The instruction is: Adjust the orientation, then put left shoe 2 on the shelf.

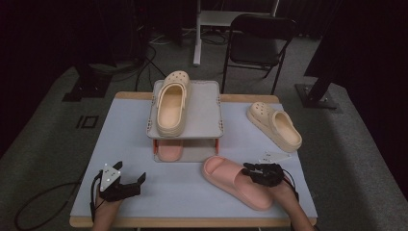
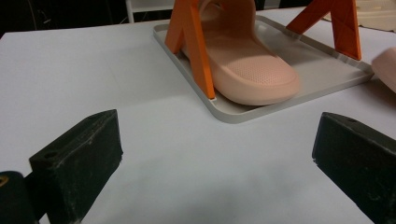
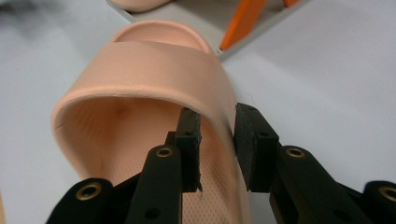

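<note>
1. High view: a two-tier rack [image 1: 211, 103] stands at the far middle of the table [image 1: 125, 144]. One cream clog [image 1: 172, 102] already lies on its top shelf, and one pink slide [image 1: 169, 150] lies on the bottom tray, so half of each pair looks stowed.
2. Still loose on the table are the second pink slide [image 1: 235, 182], near and right of the rack, and the second cream clog [image 1: 274, 126], farther off to the right.
3. Right gripper [image 3: 217, 133] has its jaws astride the right edge of the loose slide's strap, one finger [image 3: 189, 135] inside under the strap, the other outside. They have narrowed onto the strap wall and look to be pinching it, though full pressure is hard to confirm.
4. Left gripper [image 1: 126, 185] rests near the left front of the table, its fingers spread wide with nothing between them; from its own view it faces the bottom tray and the stowed slide [image 2: 243, 65].
5. My reading: the grasp on the loose slide is just forming. Left to do: lift it, slide it onto the bottom tray beside its mate, then bring the loose clog to the top shelf.
</note>
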The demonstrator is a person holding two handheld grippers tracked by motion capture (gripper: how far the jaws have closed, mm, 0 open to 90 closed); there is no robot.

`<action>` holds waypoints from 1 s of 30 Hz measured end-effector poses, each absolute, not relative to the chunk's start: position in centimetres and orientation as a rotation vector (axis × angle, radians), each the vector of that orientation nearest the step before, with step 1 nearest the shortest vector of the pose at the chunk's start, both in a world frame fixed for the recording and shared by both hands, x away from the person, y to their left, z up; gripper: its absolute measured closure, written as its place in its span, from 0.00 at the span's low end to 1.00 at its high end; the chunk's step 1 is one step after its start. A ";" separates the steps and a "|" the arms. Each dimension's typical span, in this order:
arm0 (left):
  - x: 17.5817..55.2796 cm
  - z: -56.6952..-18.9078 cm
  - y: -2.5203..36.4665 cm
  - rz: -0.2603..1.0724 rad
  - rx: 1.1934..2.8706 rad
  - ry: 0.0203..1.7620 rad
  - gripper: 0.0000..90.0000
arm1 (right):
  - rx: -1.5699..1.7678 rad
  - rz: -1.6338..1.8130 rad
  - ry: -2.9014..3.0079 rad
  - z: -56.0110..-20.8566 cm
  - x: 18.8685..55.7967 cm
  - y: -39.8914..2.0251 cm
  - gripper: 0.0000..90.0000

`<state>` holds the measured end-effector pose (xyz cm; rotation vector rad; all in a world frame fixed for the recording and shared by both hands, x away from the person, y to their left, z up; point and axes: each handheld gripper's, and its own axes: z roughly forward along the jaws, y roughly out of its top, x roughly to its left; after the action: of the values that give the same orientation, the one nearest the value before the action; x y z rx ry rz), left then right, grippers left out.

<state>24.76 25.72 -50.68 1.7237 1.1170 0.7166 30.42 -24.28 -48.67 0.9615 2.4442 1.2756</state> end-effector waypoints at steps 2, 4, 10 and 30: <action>24.8 -50.7 25.7 0.717 1.725 1.114 0.02 | 0.955 1.295 2.440 -48.5 30.6 -23.7 0.79; 24.8 -50.7 25.7 0.717 1.724 1.115 0.02 | 0.949 1.304 2.439 -48.3 30.7 -23.5 0.79; 24.8 -50.7 25.8 0.715 1.721 1.116 0.02 | 0.920 1.315 2.450 -48.0 31.3 -20.9 0.79; 24.7 -50.6 26.0 0.719 1.719 1.115 0.02 | 0.979 1.302 2.455 -49.3 32.0 -19.2 0.77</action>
<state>24.71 26.04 -50.57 1.7190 1.1149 0.7190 32.04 -19.23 -49.30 0.9791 2.4548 1.3022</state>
